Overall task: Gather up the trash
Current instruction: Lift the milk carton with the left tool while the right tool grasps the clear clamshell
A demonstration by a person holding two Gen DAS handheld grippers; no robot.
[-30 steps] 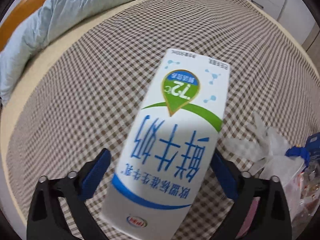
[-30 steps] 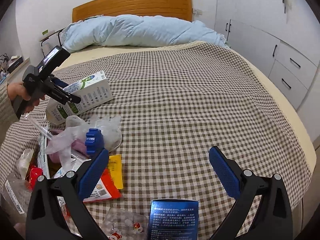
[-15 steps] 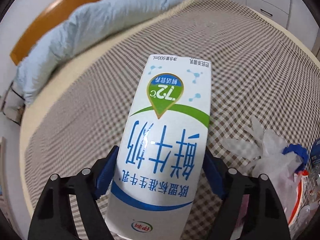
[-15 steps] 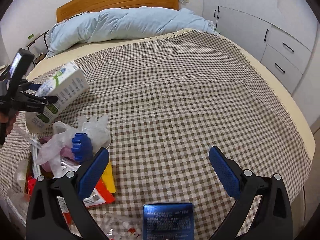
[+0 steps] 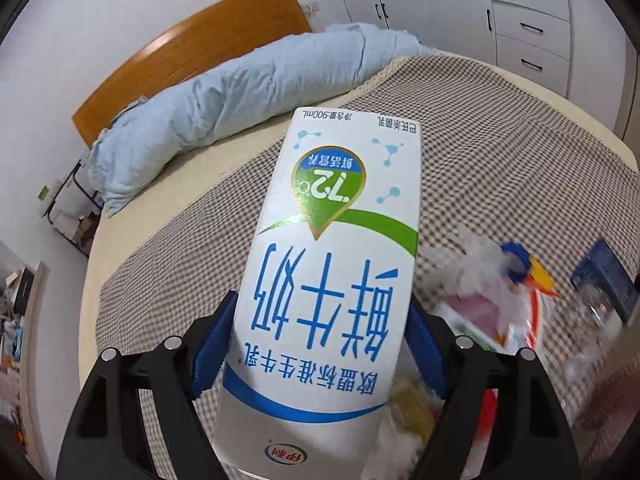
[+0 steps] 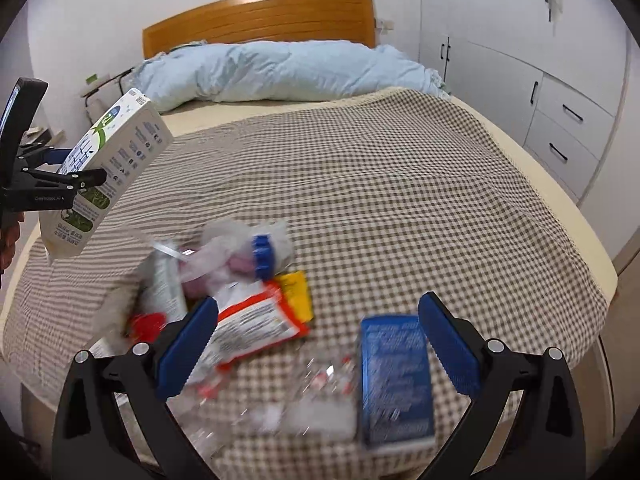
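A white milk carton (image 5: 332, 280) with blue writing and a green band is pinched by its sides between the blue pads of my left gripper (image 5: 320, 320). In the right wrist view the milk carton (image 6: 108, 168) hangs tilted in the air above the bed's left side, with the left gripper (image 6: 60, 168) shut on it. My right gripper (image 6: 316, 312) stands open over the trash pile, holding nothing. In the pile lie a blue box (image 6: 394, 376), a red-and-white wrapper (image 6: 248, 328), a yellow packet (image 6: 296, 292), a blue-capped plastic bag (image 6: 260, 256) and clear packaging (image 6: 312, 392).
The pile lies on a brown checked blanket (image 6: 380, 184) near the bed's front edge. A rolled light-blue duvet (image 6: 280, 72) and a wooden headboard (image 6: 260, 12) are at the far end. White cabinets with drawers (image 6: 560, 120) stand along the right.
The left gripper's pads closed onto the carton and lifted it off the blanket, up and to the left. The right gripper drew back, so more of the trash pile shows between its fingers.
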